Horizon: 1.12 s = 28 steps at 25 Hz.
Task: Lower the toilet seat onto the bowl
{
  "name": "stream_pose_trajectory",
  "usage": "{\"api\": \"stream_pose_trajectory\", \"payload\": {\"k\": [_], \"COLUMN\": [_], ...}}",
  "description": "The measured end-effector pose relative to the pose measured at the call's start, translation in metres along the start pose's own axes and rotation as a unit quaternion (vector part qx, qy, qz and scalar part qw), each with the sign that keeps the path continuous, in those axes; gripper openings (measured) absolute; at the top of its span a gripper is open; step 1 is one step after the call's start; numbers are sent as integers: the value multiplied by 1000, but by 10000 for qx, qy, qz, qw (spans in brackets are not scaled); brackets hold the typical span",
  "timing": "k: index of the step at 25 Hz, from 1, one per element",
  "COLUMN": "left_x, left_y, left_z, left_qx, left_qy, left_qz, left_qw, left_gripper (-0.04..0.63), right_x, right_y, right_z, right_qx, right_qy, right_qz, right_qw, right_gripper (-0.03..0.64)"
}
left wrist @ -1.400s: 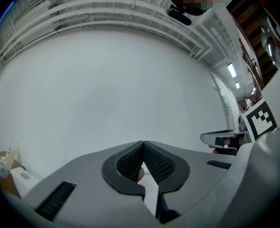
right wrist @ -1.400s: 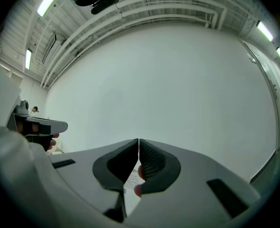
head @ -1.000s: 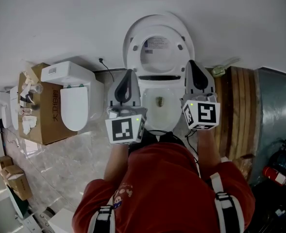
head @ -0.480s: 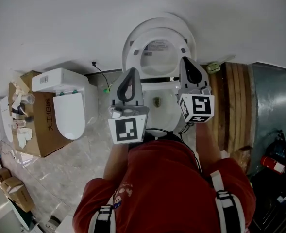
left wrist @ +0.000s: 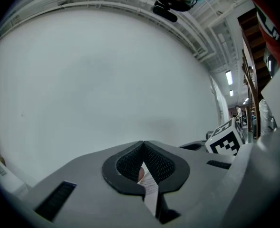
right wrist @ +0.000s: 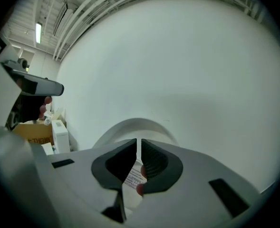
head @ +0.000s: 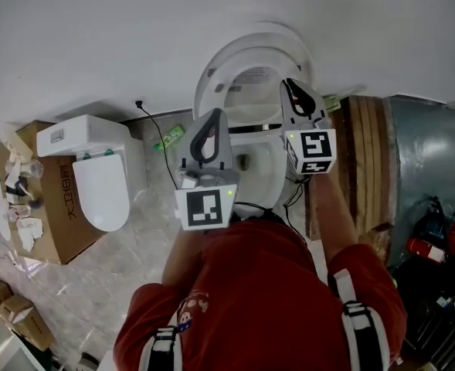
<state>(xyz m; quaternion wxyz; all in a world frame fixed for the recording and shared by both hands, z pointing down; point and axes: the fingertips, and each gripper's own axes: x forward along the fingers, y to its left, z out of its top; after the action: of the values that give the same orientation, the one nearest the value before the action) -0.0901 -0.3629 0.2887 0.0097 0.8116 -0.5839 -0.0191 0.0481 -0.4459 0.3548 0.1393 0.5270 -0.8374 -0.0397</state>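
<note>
- The brown cardboard box [head: 61,211] and the spare white toilet [head: 97,178] lying beside it are at the far left, well apart from the work. They play no part in this step.
- The left grey two-jaw gripper [head: 214,113] hangs over the bowl's left rim and points at the wall. Its jaws meet at the tips and grip nothing. Only a printed label shows through the oval gap behind them.
- The white oval toilet seat [head: 208,85] stands upright against the white plastic lid [head: 252,76] and the pale wall. It is not yet lowered onto the white ceramic bowl [head: 267,178] below.
- The right grey two-jaw gripper [head: 288,83] is up by the seat's right side. Its jaws are all but closed, with a thin slit between them, and they are empty.
- The step in hand looks like the reach for the raised seat.
  - To do it well, take the ring alone at its upper edge, either by parting the jaws or by hooking the tips over it. Leave the lid against the wall.
  - Tip the seat forward past its balance point, then carry its weight all the way down so it does not slam. The left gripper could steady the other side.
- The brown wooden slats [head: 366,165] stand just right of the bowl, near enough to crowd the right arm.
- Hard to make out:
  - No view settles whether the right tips touch the seat.
  - In the right gripper view the seat and lid merge into one white arc.
  - The bowl's front is hidden under the person's red shirt [head: 250,292].
</note>
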Motion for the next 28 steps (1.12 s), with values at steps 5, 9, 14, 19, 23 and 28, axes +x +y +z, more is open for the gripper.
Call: {"api": "stream_pose_trajectory", "payload": {"k": [5, 9, 14, 19, 23, 28], "left_x": [8, 14, 20, 22, 22, 22], "left_y": [7, 12, 17, 20, 22, 23], "left_z": [-3, -4, -4, -6, -8, -11], "left_qx": [-42, -60, -70, -114, -146, -151], "left_qy": [5, 30, -19, 0, 26, 35], "left_qz": [-136, -207, -269, -296, -303, -295], "left_qw": [9999, 9998, 9996, 9995, 9994, 9994], "left_gripper": [12, 12, 12, 12, 12, 12], "right_x": [29, 52, 80, 100, 110, 120], "right_y": [6, 9, 12, 11, 12, 16], "right_z": [-5, -8, -16, -25, -40, -49], "right_qx": [-407, -895, -2088, -3143, -3719, -4296], "right_qy": [293, 517, 1060, 1572, 2125, 2564], "right_qz": [165, 304, 613, 1019, 1390, 1690], "right_qw": [9986, 9942, 9703, 9307, 8929, 8492], "right_gripper": [17, 17, 30, 84, 127, 170]}}
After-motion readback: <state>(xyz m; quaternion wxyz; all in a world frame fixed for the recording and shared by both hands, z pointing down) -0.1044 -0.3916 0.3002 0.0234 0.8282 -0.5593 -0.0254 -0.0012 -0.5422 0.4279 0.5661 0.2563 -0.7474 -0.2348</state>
